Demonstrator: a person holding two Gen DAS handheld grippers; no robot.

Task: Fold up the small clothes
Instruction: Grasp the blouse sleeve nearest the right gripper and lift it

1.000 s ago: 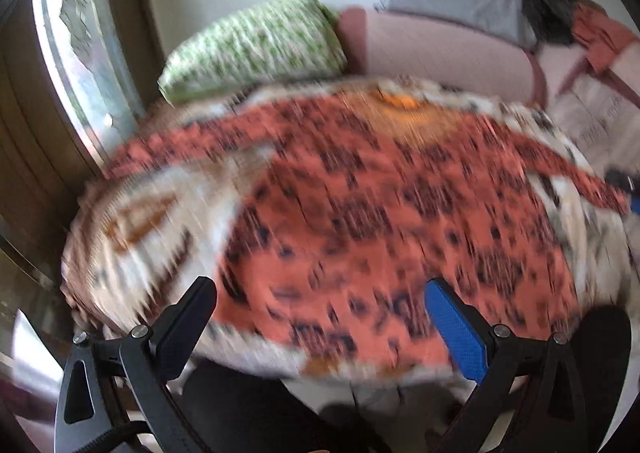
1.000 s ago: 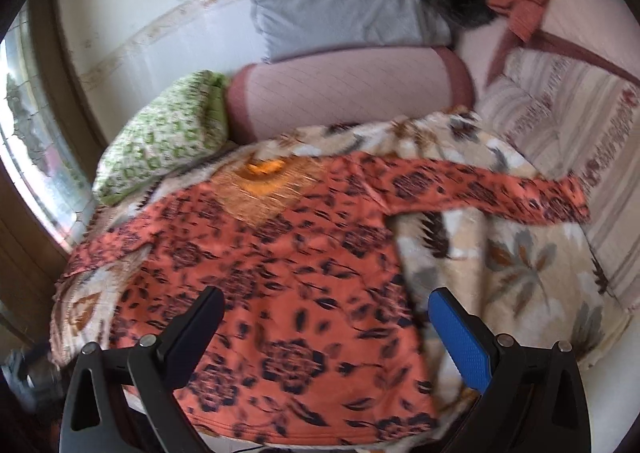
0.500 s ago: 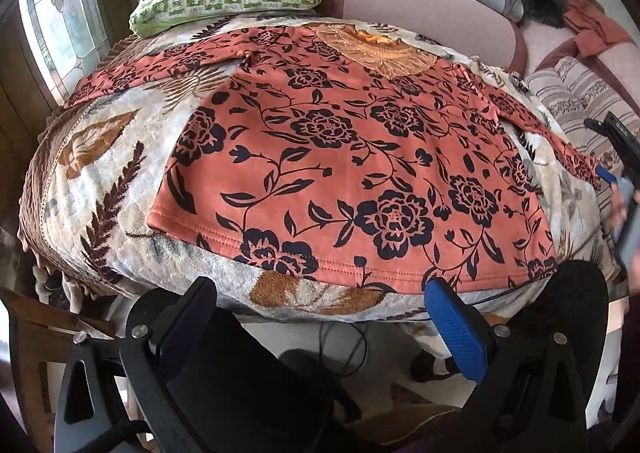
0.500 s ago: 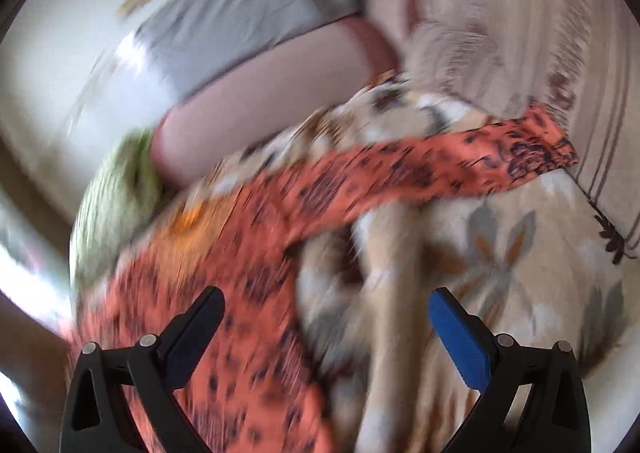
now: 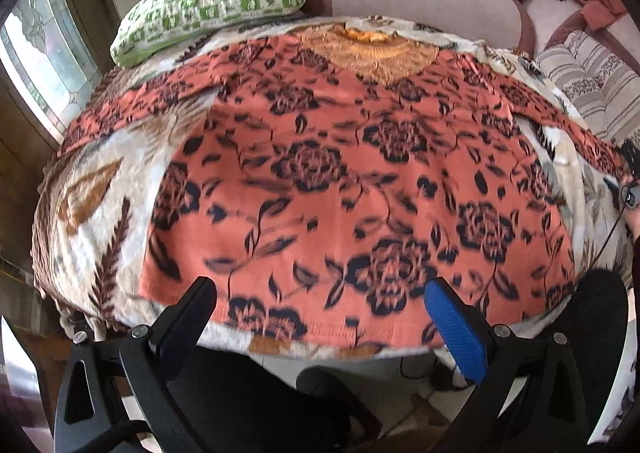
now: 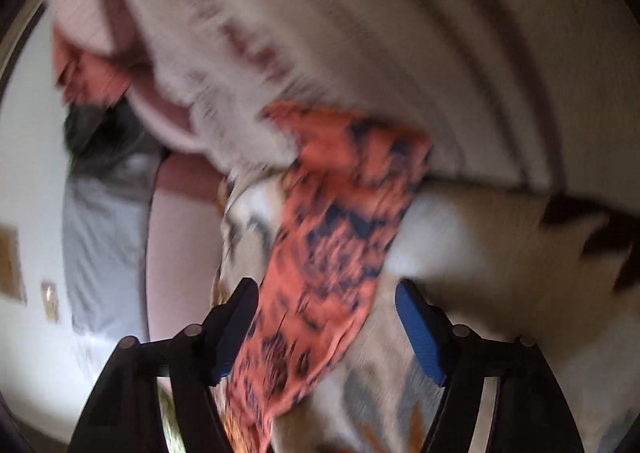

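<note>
**Right tongs at the sleeve, no fold made yet**

Your right tongs [image 6: 324,327] have swung and rolled to the far sleeve [image 6: 340,221], their jaws just closing in, the sleeve between them but not yet pinched. From the left: your left tongs [image 5: 320,323] hang wide and empty over the near hem. Your shirt [image 5: 352,181] lies spread flat on the bed [image 5: 92,189], both sleeves out. Every fold remains.

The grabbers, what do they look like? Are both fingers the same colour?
No. On the left gripper and the right gripper, one finger is plain black and the other wears a dotted blue pad. The frames are black with triangular cut-outs and round silver bolts.
</note>
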